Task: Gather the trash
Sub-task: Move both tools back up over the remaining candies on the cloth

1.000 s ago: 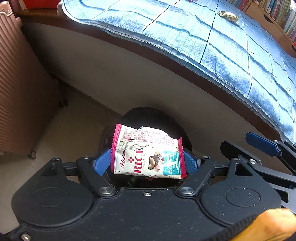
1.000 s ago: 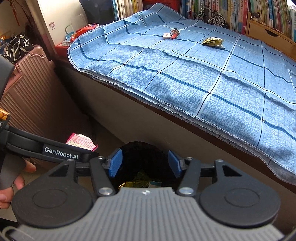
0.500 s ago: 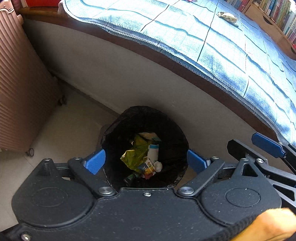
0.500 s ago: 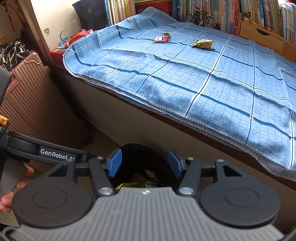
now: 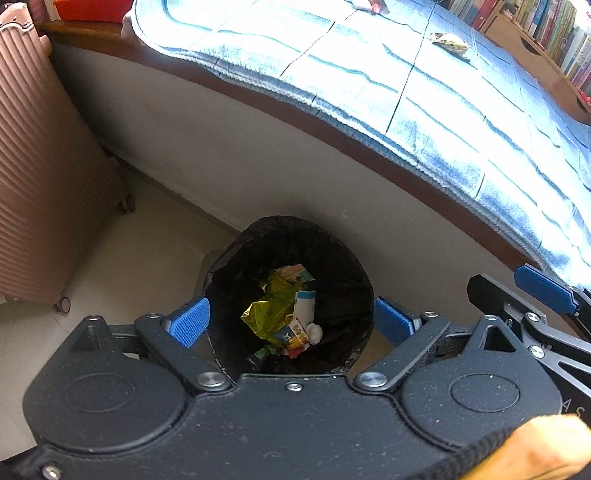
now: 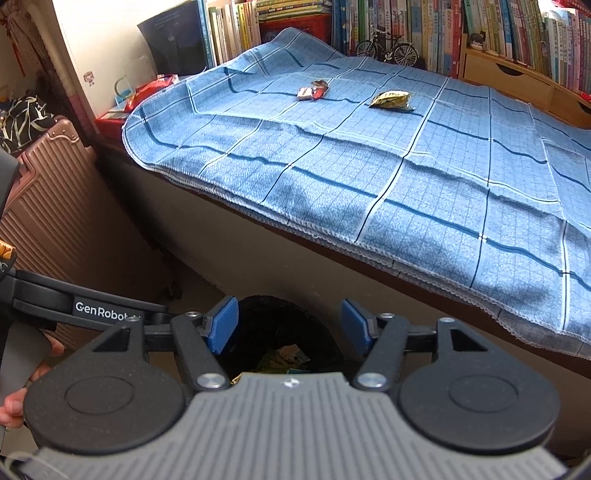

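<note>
the left tongs (image 5: pixel 291 321) are pointing steeply down over the bin (image 5: pixel 343 258), standing wide with nothing between the blue pads (image 5: pixel 190 325). the bin is a round one with a black liner, sitting on the floor (image 5: pixel 122 254) just beside the bed's pale side panel. inside it lies trash (image 5: pixel 284 314): a crumpled yellow-green foil wrapper, a white and teal packet, a small printed packet and a white scrap, all loose at the bottom.

the right tongs (image 6: pixel 291 326) are hovering over the same bin (image 6: pixel 280 314) at a shallower slant, their jaws opening and empty, with only the dark mouth of the bin and a bit of wrapper showing between them. at the left edge of this view the left tool's black arm is crossing in, and a hand (image 6: pixel 22 391) is gripping its handle.

on the bed a blue checked blanket (image 6: pixel 369 177) is hanging over the near edge. two pieces of trash are lying on it, well apart from the bin: a red and white wrapper (image 6: pixel 313 90) and, near it to the right, a yellow-green packet (image 6: pixel 392 99). behind the bed books are filling a shelf (image 6: pixel 443 29). a ribbed pink suitcase (image 5: pixel 40 177) is standing on the floor to the left of the bin.
</note>
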`<state>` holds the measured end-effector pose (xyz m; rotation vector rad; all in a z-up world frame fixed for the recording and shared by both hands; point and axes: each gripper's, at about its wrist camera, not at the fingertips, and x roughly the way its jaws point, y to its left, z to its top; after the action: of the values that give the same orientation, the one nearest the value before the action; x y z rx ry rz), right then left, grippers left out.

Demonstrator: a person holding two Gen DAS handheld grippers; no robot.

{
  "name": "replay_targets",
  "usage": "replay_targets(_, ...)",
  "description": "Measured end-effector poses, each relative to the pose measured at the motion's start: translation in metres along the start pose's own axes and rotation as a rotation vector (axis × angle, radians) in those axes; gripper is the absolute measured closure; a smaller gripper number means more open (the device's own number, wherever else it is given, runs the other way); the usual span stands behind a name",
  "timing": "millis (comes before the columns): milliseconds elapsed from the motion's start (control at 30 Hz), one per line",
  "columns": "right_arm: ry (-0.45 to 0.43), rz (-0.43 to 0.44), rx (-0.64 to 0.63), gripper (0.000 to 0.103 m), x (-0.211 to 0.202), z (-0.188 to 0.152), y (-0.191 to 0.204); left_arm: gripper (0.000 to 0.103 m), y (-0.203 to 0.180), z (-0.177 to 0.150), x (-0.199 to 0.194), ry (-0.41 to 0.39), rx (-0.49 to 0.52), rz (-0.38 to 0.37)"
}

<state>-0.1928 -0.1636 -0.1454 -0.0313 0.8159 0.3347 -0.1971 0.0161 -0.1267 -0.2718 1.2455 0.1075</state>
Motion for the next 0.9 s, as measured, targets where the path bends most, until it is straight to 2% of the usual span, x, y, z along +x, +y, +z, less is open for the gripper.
replay_targets(233, -0.046, -0.023, 0.026, 0.028, -0.015, 0.015, -0.006, 0.008, -0.008, 0.018, -0.023, -0.093, 0.025, 0.016)
replay_targets(433, -0.116, -0.058, 0.066, 0.028, -0.03, 0.039, -0.012, 0.009, -0.018, 0.049, -0.045, -0.194, 0.083, 0.02)
replay_targets(700, -0.245, -0.165, 0.114, 0.028, -0.049, 0.084, -0.015, 0.01, -0.04, 0.105, -0.067, -0.293, 0.174, -0.061)
replay_targets(900, -0.316, -0.241, 0.155, 0.028, -0.053, 0.11, -0.023, 0.014, -0.057, 0.138, -0.074, -0.331, 0.208, -0.04)
